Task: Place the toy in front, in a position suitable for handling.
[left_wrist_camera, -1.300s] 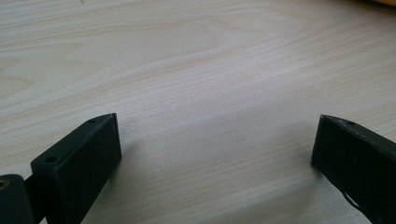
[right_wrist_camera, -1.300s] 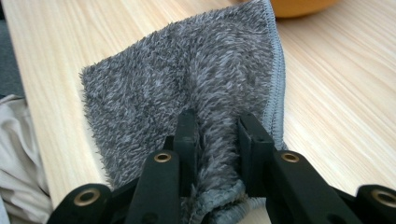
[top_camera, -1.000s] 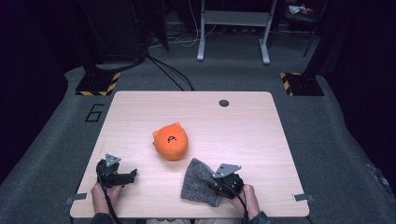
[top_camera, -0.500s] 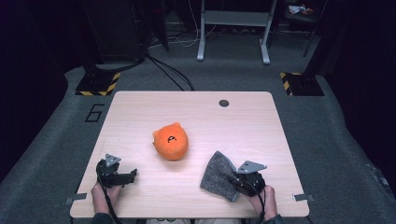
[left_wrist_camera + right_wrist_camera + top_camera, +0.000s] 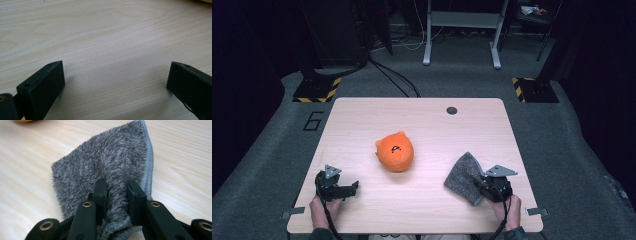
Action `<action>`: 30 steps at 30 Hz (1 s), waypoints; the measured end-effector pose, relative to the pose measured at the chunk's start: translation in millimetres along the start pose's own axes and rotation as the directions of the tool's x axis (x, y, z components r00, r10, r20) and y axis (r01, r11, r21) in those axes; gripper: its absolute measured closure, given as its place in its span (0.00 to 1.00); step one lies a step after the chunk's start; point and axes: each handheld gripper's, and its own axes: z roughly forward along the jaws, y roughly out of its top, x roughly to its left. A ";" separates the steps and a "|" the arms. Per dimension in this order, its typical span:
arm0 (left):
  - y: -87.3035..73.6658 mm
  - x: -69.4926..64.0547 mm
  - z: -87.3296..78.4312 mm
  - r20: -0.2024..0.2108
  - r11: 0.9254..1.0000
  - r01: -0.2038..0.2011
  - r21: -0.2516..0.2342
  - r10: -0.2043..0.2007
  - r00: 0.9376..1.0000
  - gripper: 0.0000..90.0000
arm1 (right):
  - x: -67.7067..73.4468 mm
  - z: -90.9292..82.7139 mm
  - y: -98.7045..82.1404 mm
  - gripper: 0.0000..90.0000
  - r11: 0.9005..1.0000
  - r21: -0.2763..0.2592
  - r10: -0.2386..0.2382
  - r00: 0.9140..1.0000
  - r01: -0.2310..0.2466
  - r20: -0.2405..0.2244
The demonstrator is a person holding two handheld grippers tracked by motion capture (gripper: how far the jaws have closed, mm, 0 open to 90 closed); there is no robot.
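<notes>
Though small, high view: grey cloth (image 5: pixel 464 178) lies on desk (image 5: pixel 422 125) near-right edge, right tool (image 5: pixel 486 186) at its corner; left tool (image 5: pixel 343 190) idle. Left gripper view: jaws wide apart, nothing btwn. Right gripper view: jaws pinched on cloth's (image 5: pixel 110 167) bunched fold. Soft, light, floppy, prob. non-slip; grip hem/corner.

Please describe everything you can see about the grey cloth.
The grey cloth is a fluffy, towel-like piece with a stitched grey hem along one edge. It is folded or bunched into a rough wedge, with its pointed end away from the person. It lies on the wooden table, near its right front corner, apart from the orange plush toy. The right gripper is shut on its near edge, pinching a ridge of the pile between the jaws.
</notes>
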 end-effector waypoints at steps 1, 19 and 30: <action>0.0 0.0 0.0 0.000 1.000 0.000 0.000 0.000 1.000 0.01 | -4.0 -0.2 0.1 0.80 1.000 -0.003 0.017 1.000 -0.017 0.010; 0.0 0.0 0.0 0.000 1.000 0.000 0.000 0.000 1.000 0.01 | -68.3 12.2 9.5 0.79 0.983 -0.022 0.183 0.971 -0.181 0.154; 0.0 0.0 0.0 0.000 1.000 0.000 0.000 0.000 1.000 0.01 | -94.7 24.3 17.6 0.78 0.969 -0.013 0.242 0.944 -0.245 0.226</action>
